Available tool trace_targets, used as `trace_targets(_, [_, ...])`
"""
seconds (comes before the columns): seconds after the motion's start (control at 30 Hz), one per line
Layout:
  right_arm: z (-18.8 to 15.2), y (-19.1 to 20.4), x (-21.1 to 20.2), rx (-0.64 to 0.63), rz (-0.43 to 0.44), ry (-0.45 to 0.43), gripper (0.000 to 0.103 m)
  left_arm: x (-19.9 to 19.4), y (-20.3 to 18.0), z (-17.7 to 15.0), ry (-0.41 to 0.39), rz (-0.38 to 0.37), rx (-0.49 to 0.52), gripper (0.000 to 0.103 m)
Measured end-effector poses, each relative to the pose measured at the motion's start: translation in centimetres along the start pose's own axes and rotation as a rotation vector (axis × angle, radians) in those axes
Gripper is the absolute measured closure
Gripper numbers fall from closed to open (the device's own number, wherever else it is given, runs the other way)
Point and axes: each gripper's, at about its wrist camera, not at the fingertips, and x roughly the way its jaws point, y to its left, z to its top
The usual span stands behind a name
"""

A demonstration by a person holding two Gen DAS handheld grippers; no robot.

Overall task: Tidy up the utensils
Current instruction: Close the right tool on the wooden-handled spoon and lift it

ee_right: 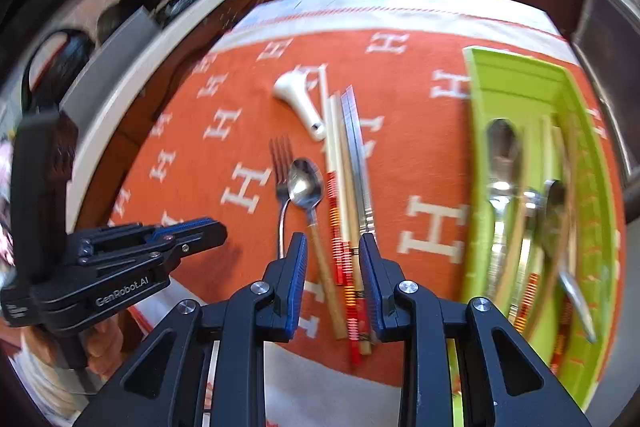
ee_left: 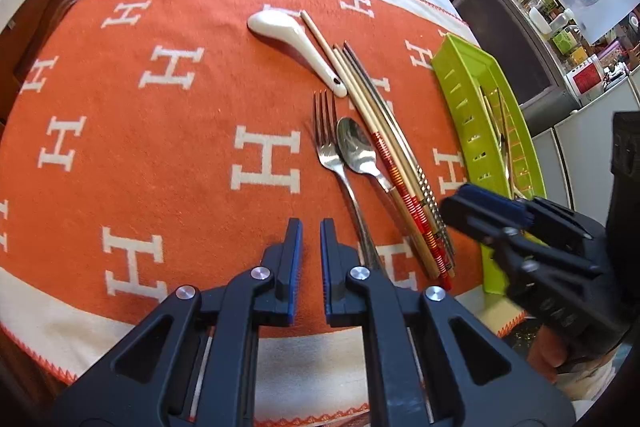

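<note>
Right claw (ee_right: 333,259): spread wide, empty, poised over the handle ends of the chopsticks (ee_right: 347,203).
Left claw (ee_left: 311,247): narrowly parted, empty, hovering over the orange cloth (ee_left: 120,147) just left of the fork (ee_left: 332,151).
Location: fork, metal spoon (ee_left: 356,147), chopsticks and white ceramic spoon (ee_left: 296,43) lying side by side on the cloth-covered table; green tray (ee_right: 592,163) to their right, already holding several utensils.
Handling, chopsticks: judged light, stiff, thin; prone to roll or scissor apart. Grip across the striped handle ends, all sticks together.
Handling, metal fork and spoon: judged smooth, slippery. Grip at mid-handle.
Handling, ceramic spoon: judged brittle, glazed. Grip at the handle; set down gently.
</note>
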Motion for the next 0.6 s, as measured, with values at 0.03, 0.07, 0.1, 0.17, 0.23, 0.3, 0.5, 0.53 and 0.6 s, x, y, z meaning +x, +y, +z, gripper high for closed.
trace_targets(0.03, [0.0,0.3,0.6,-0.012,-0.003,0.009,0.075,0.2,0.1,-0.1,0.004,-0.002,-0.001,0.098])
trace_targets(0.07, [0.0,0.7,1.4,-0.026,-0.008,0.022,0.075,0.5,0.3,-0.2,0.009,-0.005,-0.004,0.098])
trace_targets(0.1, [-0.1,1.0,2.1,-0.037,-0.015,0.034,0.076,0.6,0.4,-0.3,0.012,-0.005,-0.006,0.098])
trace_targets(0.17, [0.0,1.4,3.1,-0.052,-0.022,0.048,0.077,0.9,0.7,-0.4,0.017,-0.005,-0.013,0.098])
trace_targets(0.23, [0.2,1.5,4.1,-0.064,-0.025,0.060,0.078,1.2,1.0,-0.4,0.023,-0.010,-0.024,0.098])
trace_targets(0.3, [0.4,1.8,4.9,-0.081,-0.029,0.070,0.079,1.5,1.2,-0.4,0.027,-0.011,-0.031,0.098])
trace_targets(0.5, [0.8,2.6,6.9,-0.125,-0.042,0.096,0.083,2.1,1.1,-0.2,0.029,-0.020,-0.035,0.098])
trace_targets(0.53, [0.8,2.8,7.0,-0.134,-0.048,0.090,0.083,2.1,1.1,-0.2,0.029,-0.022,-0.033,0.098])
trace_targets(0.6, [0.9,2.9,7.1,-0.161,-0.065,0.077,0.086,2.2,0.9,0.0,0.029,-0.028,-0.027,0.098])
